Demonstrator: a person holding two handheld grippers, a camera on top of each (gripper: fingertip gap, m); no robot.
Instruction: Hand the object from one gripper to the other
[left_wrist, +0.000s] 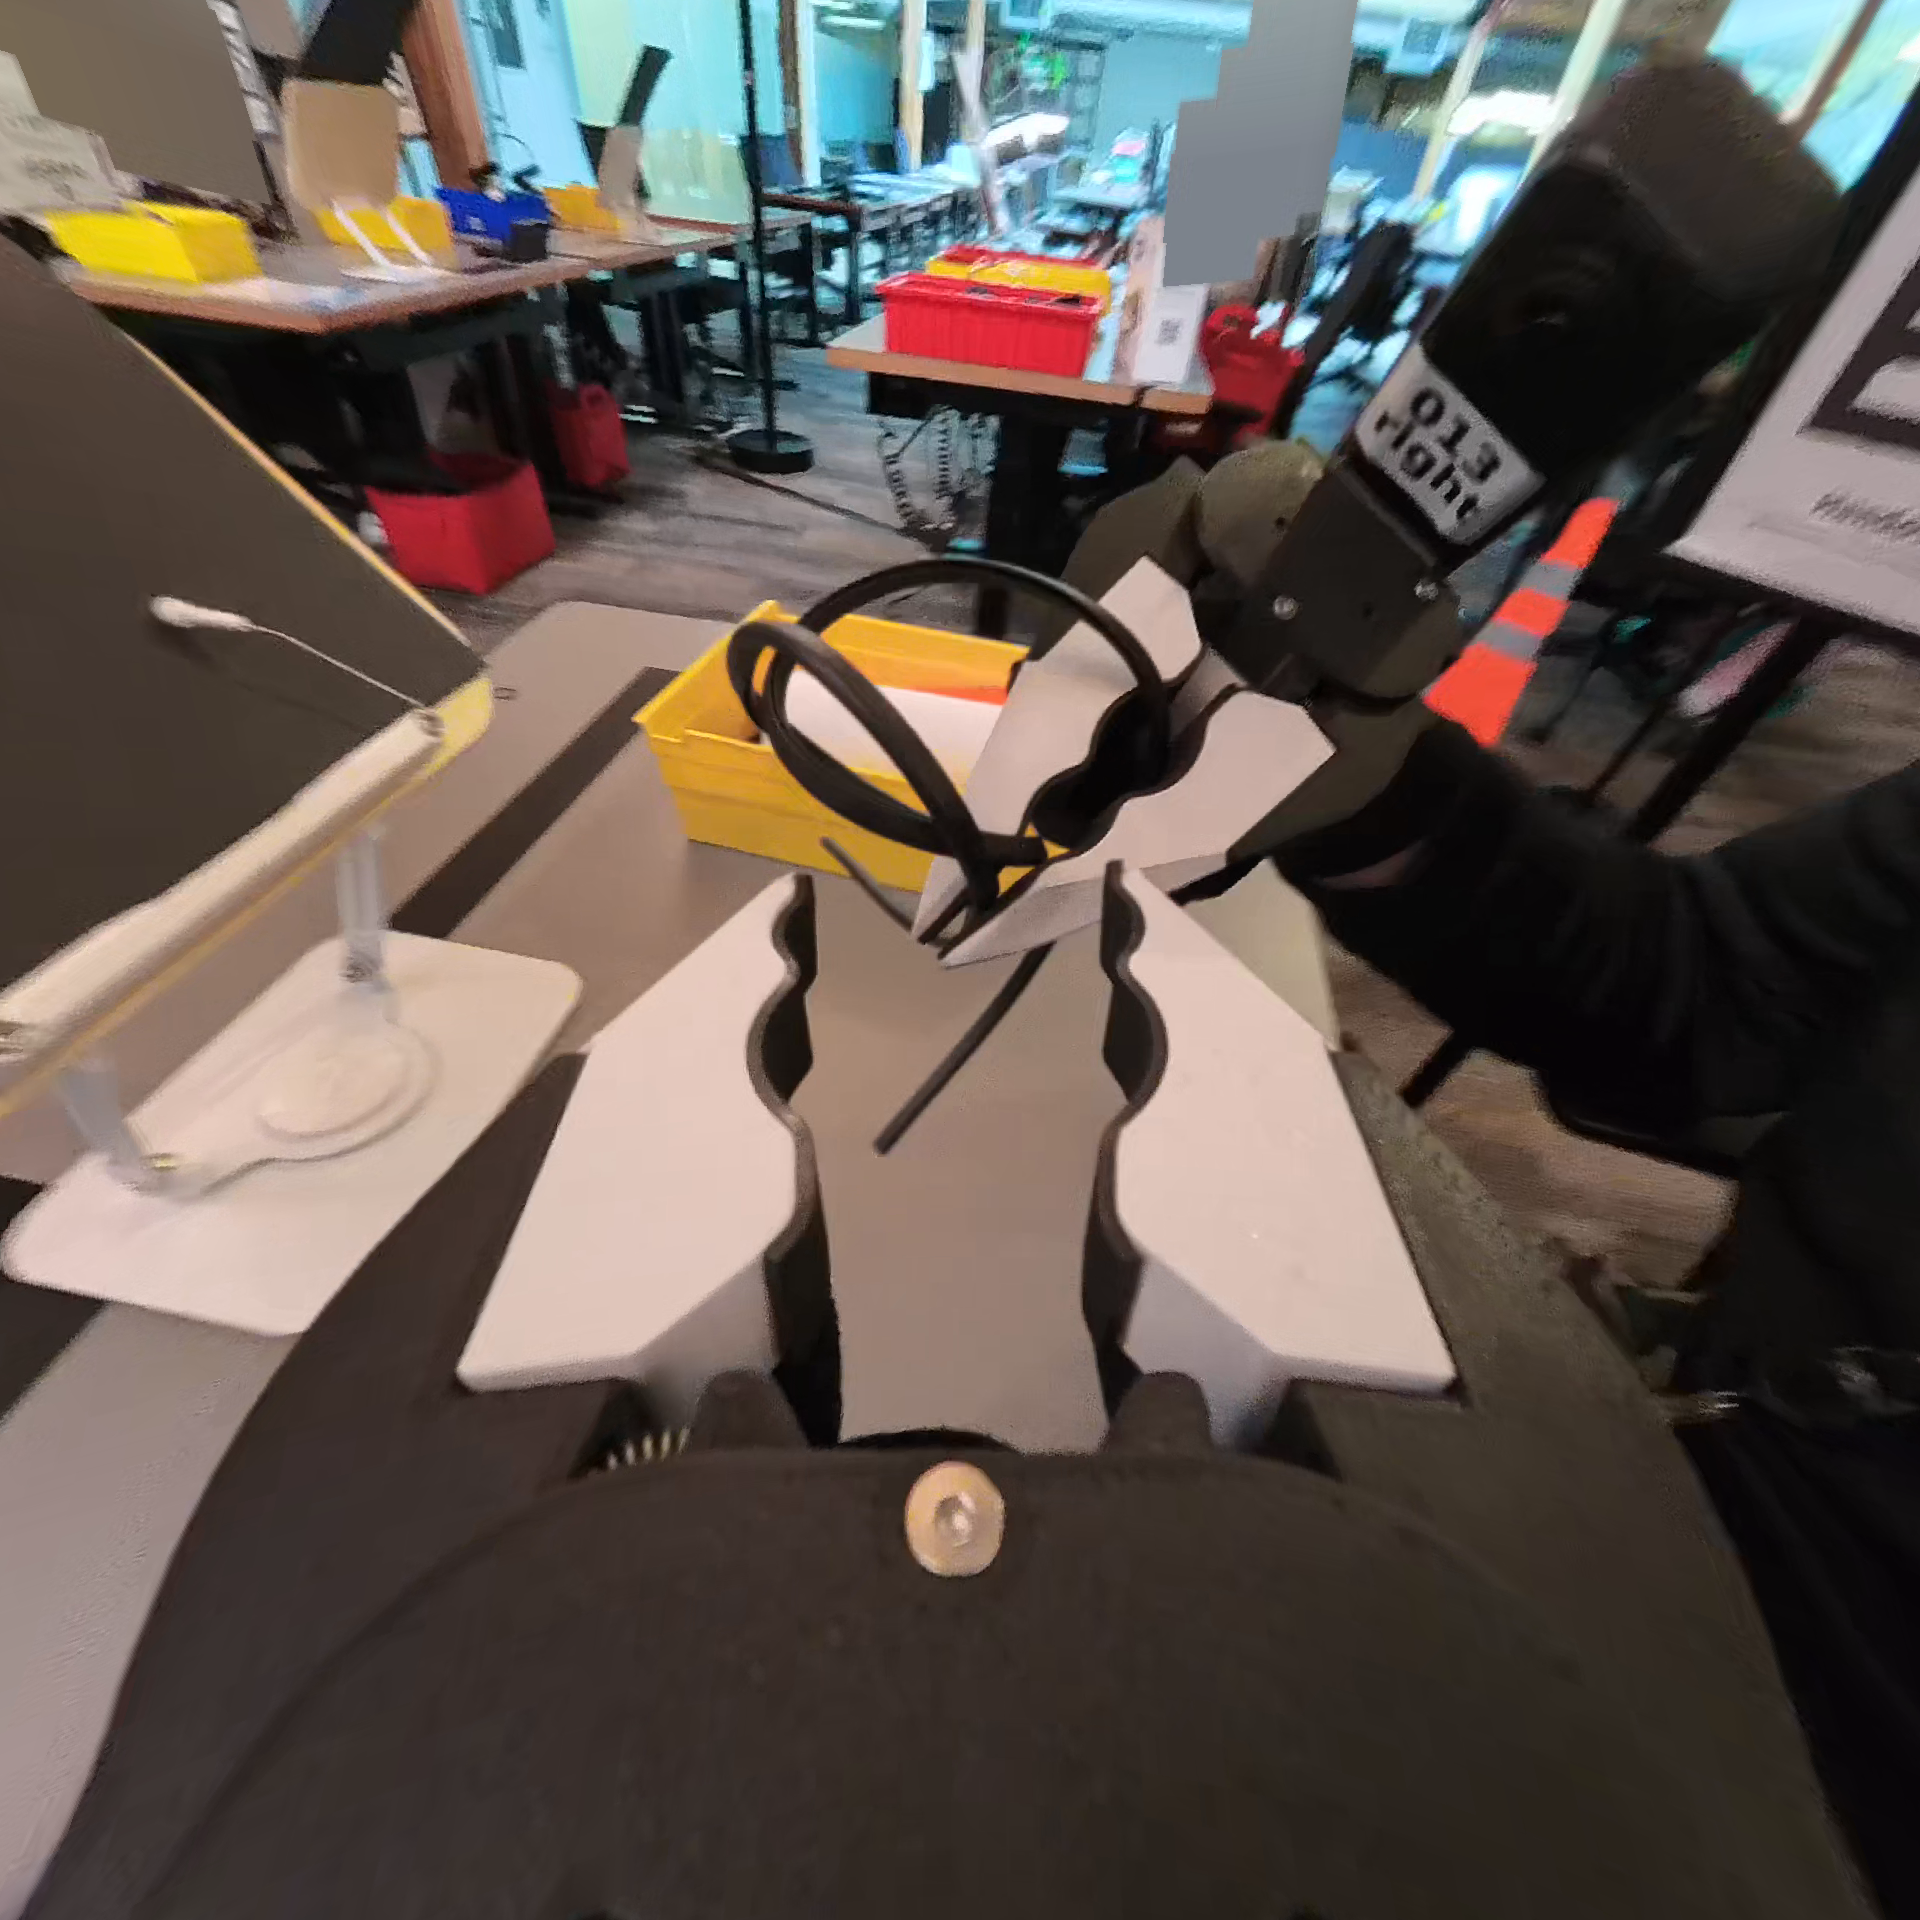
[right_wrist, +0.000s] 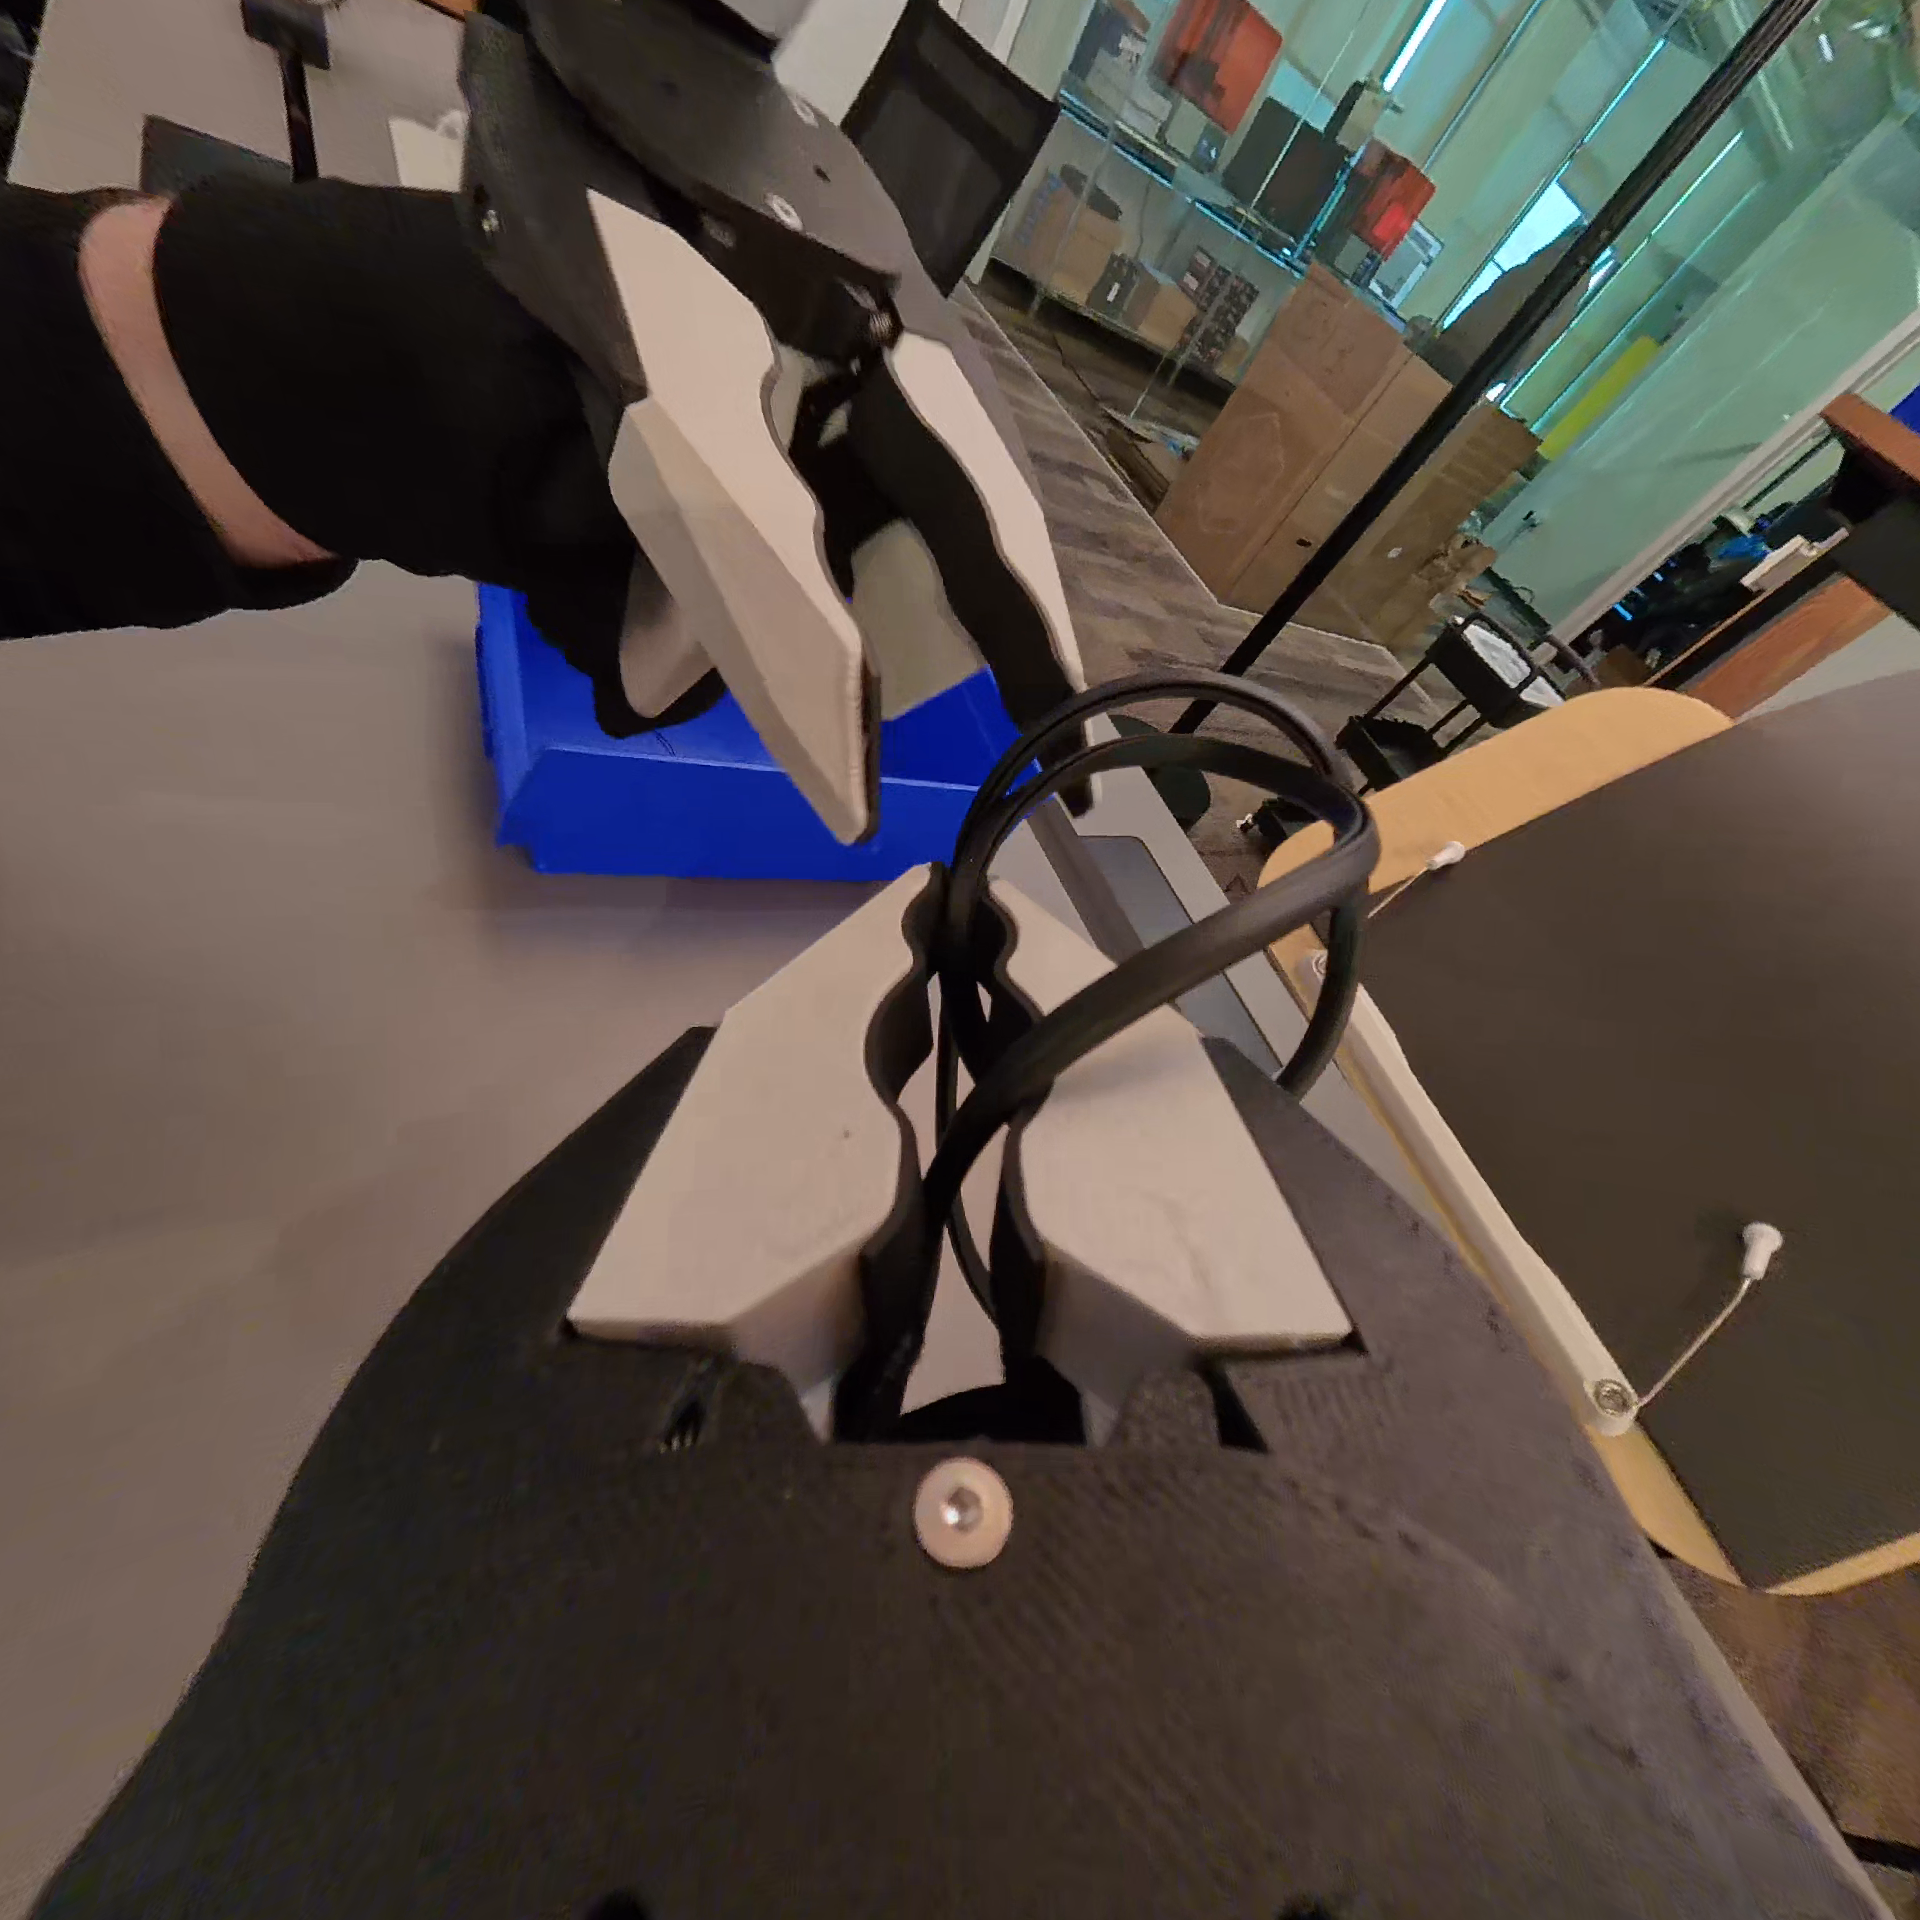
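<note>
A black cable tie bundle (left_wrist: 750, 675), looped over itself with a loose tail hanging down, is held in my right gripper (left_wrist: 961, 930), which comes in from the upper right with its jaws closed on it. My left gripper (left_wrist: 958, 894) is open and empty, and the right gripper's tips sit level with its fingertips, between them. In the right wrist view the loops (right_wrist: 1164, 977) rise out of my shut right gripper (right_wrist: 961, 894). The open left gripper (right_wrist: 966, 810) points down just above them, without touching.
A yellow bin (left_wrist: 727, 769) stands on the grey table (left_wrist: 582, 935) behind the grippers. A blue bin (right_wrist: 675, 810) lies under the left gripper. A tilted black board (left_wrist: 208, 623) on a white stand (left_wrist: 291, 1122) is at the left; it also shows at right (right_wrist: 1662, 1039). The grippers are tip to tip, or close to it.
</note>
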